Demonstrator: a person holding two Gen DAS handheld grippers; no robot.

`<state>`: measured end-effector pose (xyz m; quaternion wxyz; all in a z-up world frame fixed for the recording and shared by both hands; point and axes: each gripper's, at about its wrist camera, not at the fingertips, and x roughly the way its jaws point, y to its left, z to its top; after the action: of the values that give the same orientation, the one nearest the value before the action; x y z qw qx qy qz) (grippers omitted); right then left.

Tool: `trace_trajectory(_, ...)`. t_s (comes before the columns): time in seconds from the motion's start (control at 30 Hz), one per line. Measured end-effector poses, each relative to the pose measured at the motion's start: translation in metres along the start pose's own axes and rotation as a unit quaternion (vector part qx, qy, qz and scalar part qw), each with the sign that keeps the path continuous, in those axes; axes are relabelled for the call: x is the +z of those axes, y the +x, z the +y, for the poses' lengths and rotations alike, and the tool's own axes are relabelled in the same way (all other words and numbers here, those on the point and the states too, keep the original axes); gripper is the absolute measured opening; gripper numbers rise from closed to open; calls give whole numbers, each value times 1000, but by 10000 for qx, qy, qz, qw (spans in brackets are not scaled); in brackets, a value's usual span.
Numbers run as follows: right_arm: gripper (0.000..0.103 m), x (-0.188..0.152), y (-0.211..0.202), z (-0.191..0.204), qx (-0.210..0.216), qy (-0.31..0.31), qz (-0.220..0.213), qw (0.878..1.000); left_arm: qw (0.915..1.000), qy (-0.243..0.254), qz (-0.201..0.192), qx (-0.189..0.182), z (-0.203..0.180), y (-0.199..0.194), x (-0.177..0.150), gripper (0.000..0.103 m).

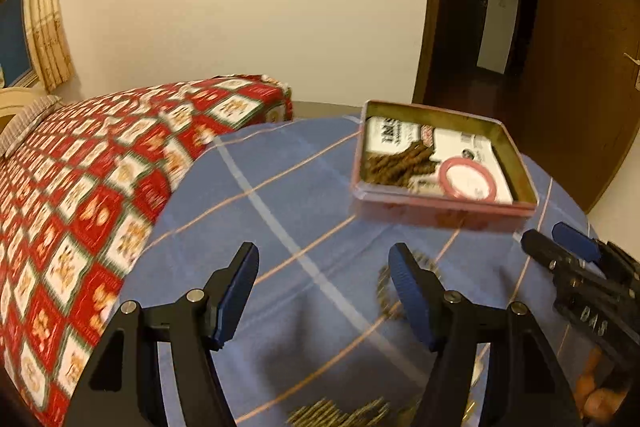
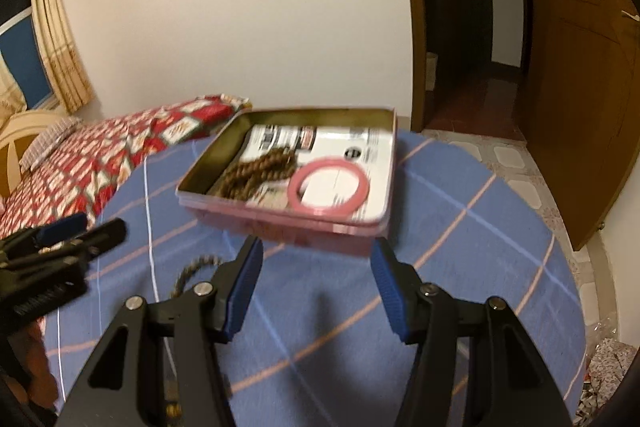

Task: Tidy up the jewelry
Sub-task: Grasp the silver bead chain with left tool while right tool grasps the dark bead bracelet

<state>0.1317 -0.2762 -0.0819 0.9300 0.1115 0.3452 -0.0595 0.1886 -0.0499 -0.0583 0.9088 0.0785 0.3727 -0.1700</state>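
Tin [image 2: 362, 227] sits on the blue plaid surface [image 2: 480, 247], holding a pink bangle [image 2: 328, 187] and brown beaded strands [image 2: 256, 167]. I see my left hand-held gripper [image 1: 324, 291] spread, empty, beside a loose beaded strand [image 1: 384, 287]. My right hand-held gripper [image 2: 316, 283] is likewise spread, empty, just short of the tin.
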Motion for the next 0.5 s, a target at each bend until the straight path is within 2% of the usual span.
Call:
trace_trajectory(0.2, 59, -17, 0, 4, 109, -64, 237, 9996, 9995, -227, 77, 185, 43, -16, -40, 68)
trace_trajectory(0.37, 59, -27, -3, 10, 191, -148, 327, 9992, 9986, -364, 280, -271, 55, -19, -70, 68)
trace_trajectory(0.5, 59, -30, -4, 15, 255, -192, 391, 9987, 9973, -49, 451, -573, 38, -14, -84, 68)
